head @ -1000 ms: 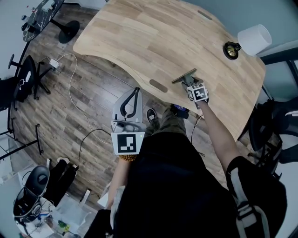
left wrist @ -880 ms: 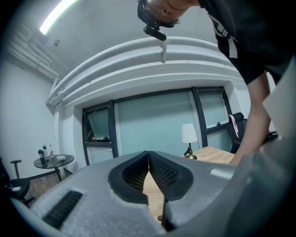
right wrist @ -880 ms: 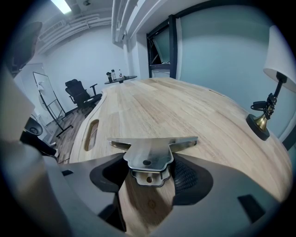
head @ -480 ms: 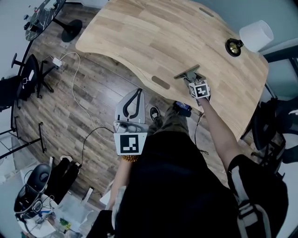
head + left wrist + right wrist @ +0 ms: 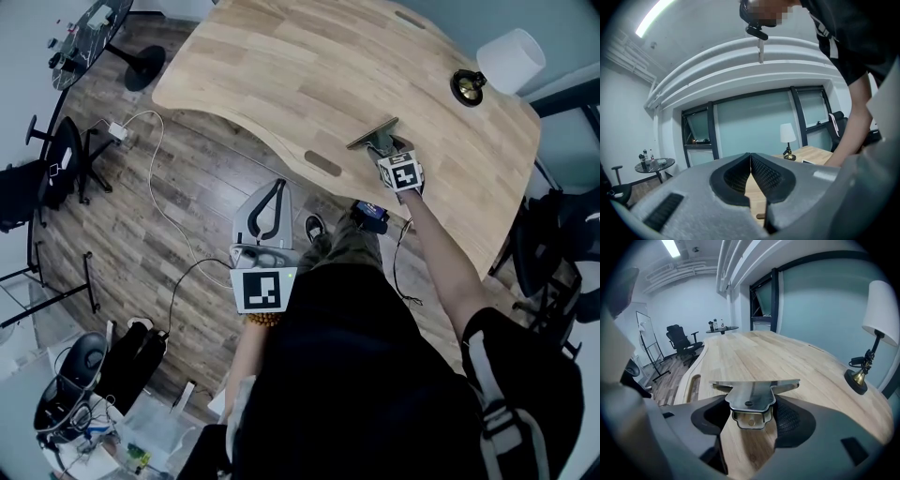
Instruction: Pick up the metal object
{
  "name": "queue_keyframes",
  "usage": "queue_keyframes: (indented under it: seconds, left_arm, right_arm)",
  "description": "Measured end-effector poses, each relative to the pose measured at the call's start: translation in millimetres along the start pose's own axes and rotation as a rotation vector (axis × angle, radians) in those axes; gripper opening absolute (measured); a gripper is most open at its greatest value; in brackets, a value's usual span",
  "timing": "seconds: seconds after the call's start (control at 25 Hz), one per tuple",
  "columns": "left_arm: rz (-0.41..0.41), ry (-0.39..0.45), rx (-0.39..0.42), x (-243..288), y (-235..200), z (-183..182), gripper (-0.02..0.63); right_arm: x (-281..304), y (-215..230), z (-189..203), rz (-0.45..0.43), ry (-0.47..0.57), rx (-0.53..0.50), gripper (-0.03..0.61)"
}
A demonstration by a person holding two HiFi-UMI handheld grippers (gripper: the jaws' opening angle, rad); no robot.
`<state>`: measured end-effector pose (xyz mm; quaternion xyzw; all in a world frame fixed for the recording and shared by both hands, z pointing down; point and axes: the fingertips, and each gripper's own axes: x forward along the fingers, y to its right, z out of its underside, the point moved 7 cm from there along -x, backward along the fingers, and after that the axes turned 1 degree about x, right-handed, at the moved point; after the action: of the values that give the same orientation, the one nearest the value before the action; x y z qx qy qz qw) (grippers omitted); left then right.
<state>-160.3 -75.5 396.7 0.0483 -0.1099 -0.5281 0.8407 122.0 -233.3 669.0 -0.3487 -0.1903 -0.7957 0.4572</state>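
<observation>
While the left gripper (image 5: 751, 176) is held idle off the table's near edge, its pads pressed together on nothing, the right gripper (image 5: 749, 416) is clamped on the stem of the metal object (image 5: 752, 392), whose flat crossbar sticks out beyond the jaws. Compared with a second ago, the object and that gripper are found slightly farther in over the table (image 5: 281, 75). A shadow is cast beneath the piece, so it is judged to be gripped and raised just clear of the wood, with the pick nearly done. One metal object is counted, along with two grippers, one table with two slots (image 5: 322, 164), and one lamp (image 5: 502, 64) at its far right corner.
</observation>
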Motion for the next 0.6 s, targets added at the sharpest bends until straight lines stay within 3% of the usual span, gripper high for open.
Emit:
queue_keyframes:
  seconds: [0.36, 0.6]
  left_arm:
    - [0.018, 0.038, -0.026, 0, 14, -5, 0.018]
    - [0.033, 0.038, -0.001, -2, 16, -7, 0.018]
  right_arm:
    - [-22, -3, -26, 0.009, 0.09, -0.085, 0.281]
    - [-41, 0, -50, 0.031, 0.166, -0.1, 0.281]
